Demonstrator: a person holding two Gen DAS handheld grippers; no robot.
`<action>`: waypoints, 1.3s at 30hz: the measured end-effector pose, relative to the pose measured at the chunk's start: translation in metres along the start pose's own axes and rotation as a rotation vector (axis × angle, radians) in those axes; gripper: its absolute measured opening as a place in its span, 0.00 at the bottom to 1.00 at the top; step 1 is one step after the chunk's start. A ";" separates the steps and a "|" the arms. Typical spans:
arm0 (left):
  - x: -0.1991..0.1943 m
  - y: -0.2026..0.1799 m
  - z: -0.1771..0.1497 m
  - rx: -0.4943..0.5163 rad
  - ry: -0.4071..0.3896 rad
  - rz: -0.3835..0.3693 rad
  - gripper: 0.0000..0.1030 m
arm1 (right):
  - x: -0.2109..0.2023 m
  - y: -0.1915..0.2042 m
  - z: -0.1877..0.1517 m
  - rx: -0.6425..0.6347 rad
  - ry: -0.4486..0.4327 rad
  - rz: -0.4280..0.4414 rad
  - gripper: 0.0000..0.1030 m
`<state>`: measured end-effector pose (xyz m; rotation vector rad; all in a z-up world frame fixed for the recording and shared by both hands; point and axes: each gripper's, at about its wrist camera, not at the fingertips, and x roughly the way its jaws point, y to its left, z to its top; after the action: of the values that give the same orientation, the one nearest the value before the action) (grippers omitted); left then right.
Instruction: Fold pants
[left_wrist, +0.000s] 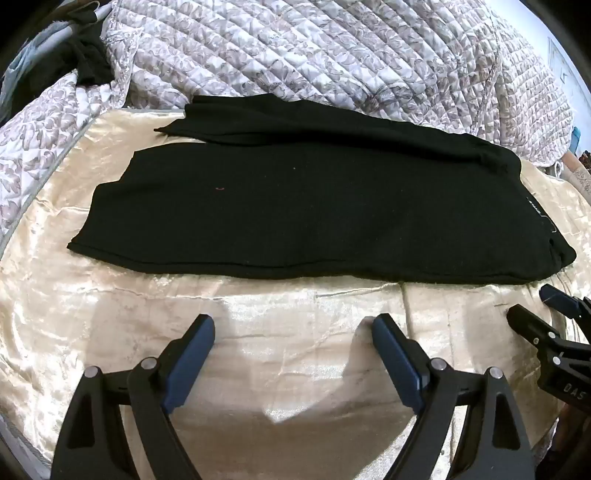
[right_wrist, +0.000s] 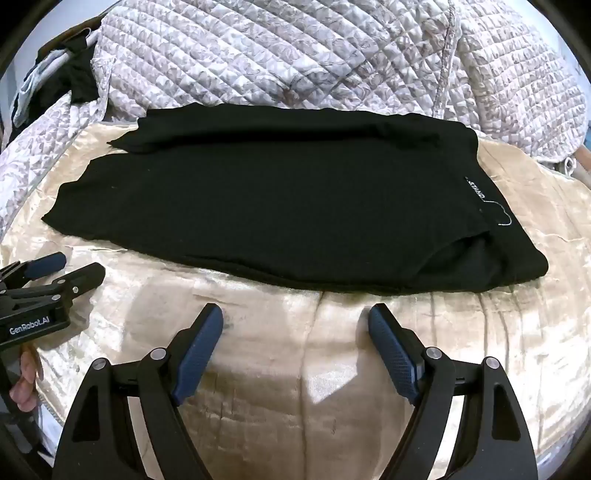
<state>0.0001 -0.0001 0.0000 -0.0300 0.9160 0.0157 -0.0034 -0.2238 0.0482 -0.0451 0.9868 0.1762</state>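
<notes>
Black pants (left_wrist: 295, 214) stretched crosswise just ahead of left gripper (left_wrist: 293, 332) and right gripper (right_wrist: 295, 325); both wide, empty, equally near.

Black pants (left_wrist: 280, 218) – cream satin sheet (left_wrist: 110, 314), grey floral quilt (left_wrist: 295, 48).

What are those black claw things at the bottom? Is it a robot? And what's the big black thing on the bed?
No robot here. A person holds a grabbing tool in each hand, with a camera on each tool, so each picture looks out along its own two fingers. The left gripper and the right gripper are both open and hold nothing. In each picture the other tool peeks in at the side. The big black thing is a pair of black pants, lying flat on a shiny cream sheet. Behind them is a quilted blanket. The job is folding the pants.
</notes>
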 end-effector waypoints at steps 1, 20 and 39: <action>0.000 0.000 0.000 0.001 0.000 0.000 0.86 | 0.000 0.000 0.000 0.000 0.000 0.000 0.79; 0.000 0.000 0.001 -0.001 -0.004 -0.006 0.87 | 0.000 0.000 -0.001 -0.008 -0.016 -0.007 0.80; 0.000 -0.001 -0.001 -0.002 -0.002 -0.008 0.88 | 0.000 0.001 -0.001 -0.005 -0.019 -0.014 0.80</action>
<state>-0.0009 -0.0007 -0.0005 -0.0350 0.9134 0.0095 -0.0042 -0.2229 0.0473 -0.0549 0.9667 0.1665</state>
